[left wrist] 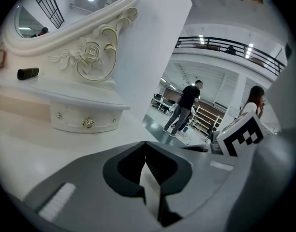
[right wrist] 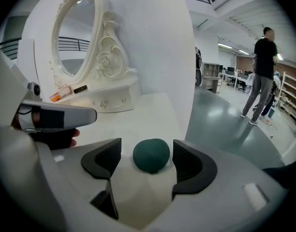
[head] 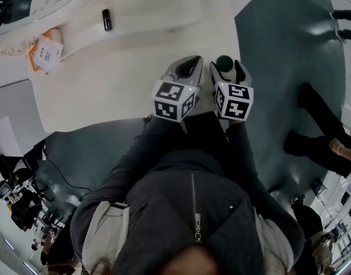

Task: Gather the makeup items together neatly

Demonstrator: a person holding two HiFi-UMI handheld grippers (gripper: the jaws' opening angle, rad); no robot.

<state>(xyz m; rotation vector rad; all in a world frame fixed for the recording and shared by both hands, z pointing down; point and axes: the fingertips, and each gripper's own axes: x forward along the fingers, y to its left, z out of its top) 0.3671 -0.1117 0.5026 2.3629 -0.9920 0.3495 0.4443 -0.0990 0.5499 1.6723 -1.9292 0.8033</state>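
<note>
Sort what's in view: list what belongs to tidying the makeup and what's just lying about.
Belongs:
- dark green makeup sponge, between the right gripper's open jaws
- small dark tube on the vanity shelf
- orange-and-white packet, probably

Lying about:
- ornate mirror
- little drawer
- dark gear on the floor

The person wears a dark grey jacket [head: 181, 182] with a metal zip [head: 194, 208] down its middle. Pale panels [head: 104, 234] sit at the shoulders, low in the frame, and the sleeves [head: 164, 136] are dark. The left gripper [head: 187, 67] and right gripper [head: 225, 66] have light grey shells and black ribbed fingers [right wrist: 189, 166]. Each carries a cube [head: 174, 100] of black-and-white square markers.
</note>
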